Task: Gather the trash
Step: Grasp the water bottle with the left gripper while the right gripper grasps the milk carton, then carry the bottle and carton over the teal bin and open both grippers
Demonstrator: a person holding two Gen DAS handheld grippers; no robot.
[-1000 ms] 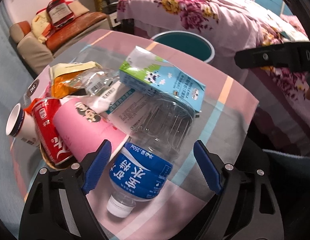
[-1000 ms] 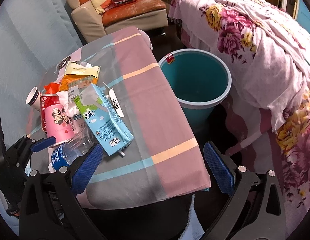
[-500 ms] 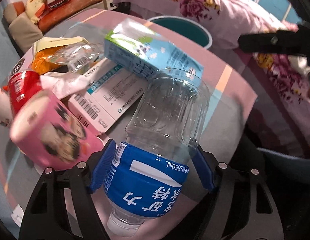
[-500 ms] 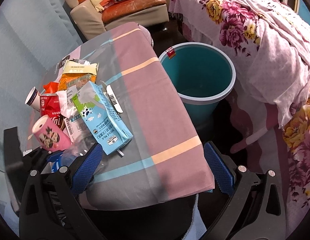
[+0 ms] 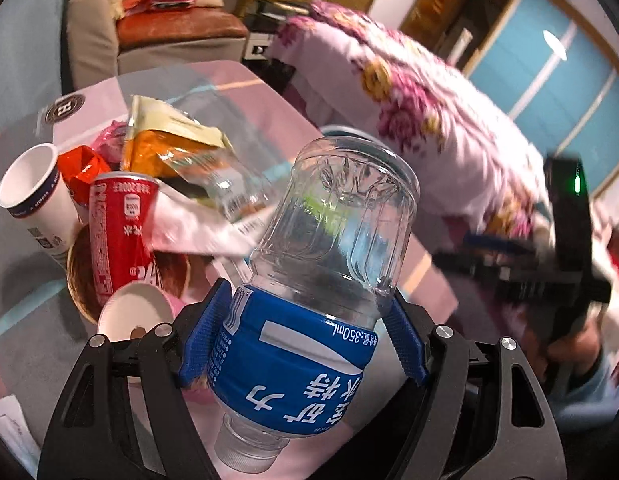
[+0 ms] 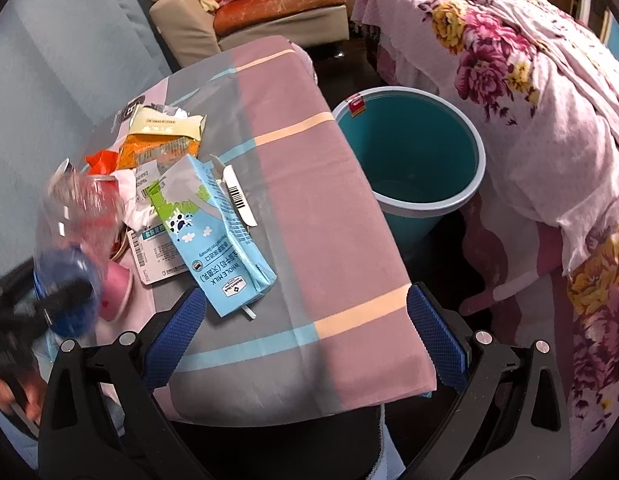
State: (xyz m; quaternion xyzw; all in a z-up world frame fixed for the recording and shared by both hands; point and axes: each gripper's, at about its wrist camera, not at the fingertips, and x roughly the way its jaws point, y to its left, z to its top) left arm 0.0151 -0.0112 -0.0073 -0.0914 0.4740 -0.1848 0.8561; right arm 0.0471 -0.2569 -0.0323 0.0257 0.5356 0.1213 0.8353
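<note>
Lifted off the table [image 6: 309, 184], the empty bottle [image 5: 309, 304] is now pinched by the left gripper [image 5: 303, 340]; right gripper [image 6: 305, 328] spread; bin [image 6: 409, 152] beside table looks empty.

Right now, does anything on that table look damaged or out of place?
Yes. The whole milk carton lies on its side with its top torn open, and a pink cup is tipped over beside the pile.

Left claw [image 5: 303, 336] grips the water bottle [image 5: 309, 308] above table litter [image 5: 149, 184]
</note>
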